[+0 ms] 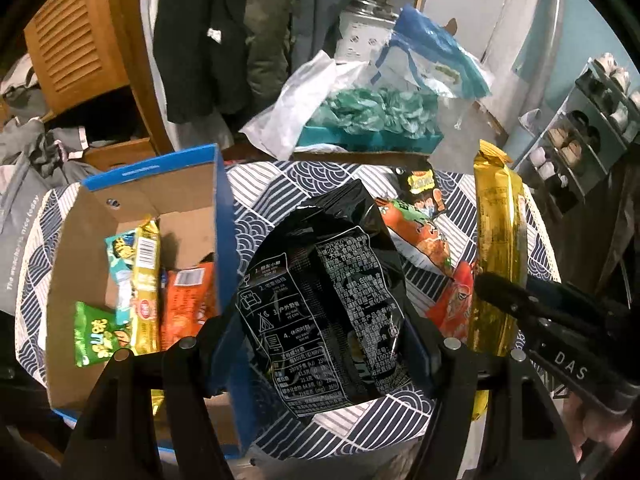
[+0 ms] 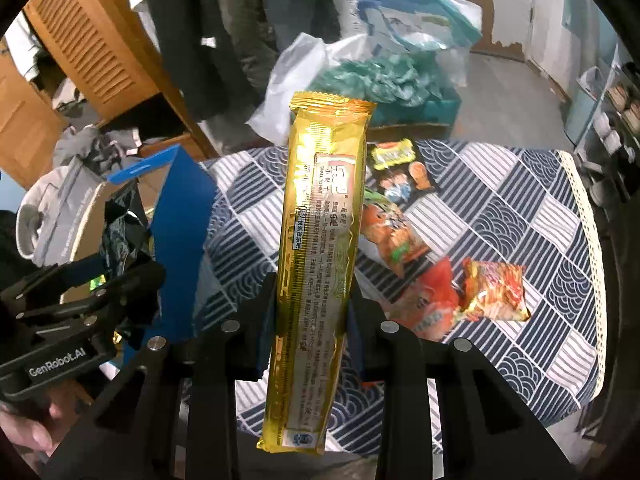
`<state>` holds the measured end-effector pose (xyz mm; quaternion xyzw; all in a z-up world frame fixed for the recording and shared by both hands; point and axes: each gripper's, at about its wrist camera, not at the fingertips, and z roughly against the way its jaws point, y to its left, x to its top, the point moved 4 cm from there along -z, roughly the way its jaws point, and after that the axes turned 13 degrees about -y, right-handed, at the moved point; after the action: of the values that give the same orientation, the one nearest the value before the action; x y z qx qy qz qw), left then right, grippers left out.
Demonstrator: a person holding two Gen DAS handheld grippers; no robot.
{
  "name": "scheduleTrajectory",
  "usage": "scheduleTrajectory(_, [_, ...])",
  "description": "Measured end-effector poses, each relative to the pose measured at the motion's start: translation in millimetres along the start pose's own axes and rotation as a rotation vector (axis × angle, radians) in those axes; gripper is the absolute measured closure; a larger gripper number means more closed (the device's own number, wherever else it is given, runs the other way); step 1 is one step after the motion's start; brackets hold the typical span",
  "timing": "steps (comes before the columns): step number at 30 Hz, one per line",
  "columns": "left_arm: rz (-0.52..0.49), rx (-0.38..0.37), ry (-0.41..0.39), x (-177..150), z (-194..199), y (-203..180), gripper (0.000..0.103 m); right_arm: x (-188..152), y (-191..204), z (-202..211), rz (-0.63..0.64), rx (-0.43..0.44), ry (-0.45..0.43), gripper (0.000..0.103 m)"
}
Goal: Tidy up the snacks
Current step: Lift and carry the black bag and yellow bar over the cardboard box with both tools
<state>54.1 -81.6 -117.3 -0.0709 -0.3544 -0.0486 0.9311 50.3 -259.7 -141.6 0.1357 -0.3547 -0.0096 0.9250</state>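
Note:
My left gripper [image 1: 324, 344] is shut on a black snack bag [image 1: 320, 280], held in the air beside an open cardboard box [image 1: 160, 184] with a blue rim. Several snack packets lie in the box, among them a green one [image 1: 96, 340] and an orange one [image 1: 184, 304]. My right gripper [image 2: 312, 312] is shut on a long gold packet [image 2: 324, 220], lifted upright above the table. The gold packet [image 1: 496, 240] and the right gripper [image 1: 520, 300] also show at the right of the left wrist view. Orange packets [image 2: 392, 236], a red-yellow packet [image 2: 496, 292] and a small black packet [image 2: 400, 176] lie on the patterned tablecloth [image 2: 500, 208].
Behind the table stands a teal tray [image 1: 372, 136] piled with plastic bags. A wooden cabinet [image 1: 80, 40] and hanging coats [image 1: 208, 40] are at the back left, a shoe rack [image 1: 592, 120] at the right. A hand [image 2: 24, 432] holds the left gripper.

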Motion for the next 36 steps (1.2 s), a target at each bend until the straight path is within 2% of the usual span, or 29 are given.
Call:
scheduleTrajectory(9, [0.029, 0.018, -0.058, 8, 25, 33, 0.031, 15, 39, 7, 0.048, 0.053, -0.023, 0.074])
scheduleTrajectory(20, [0.076, 0.068, -0.087, 7, 37, 83, 0.031, 29, 90, 1, 0.082, 0.134, -0.022, 0.074])
scheduleTrajectory(36, [0.178, 0.163, -0.062, -9, 34, 166, 0.031, 42, 180, -27, 0.156, 0.235, 0.007, 0.074])
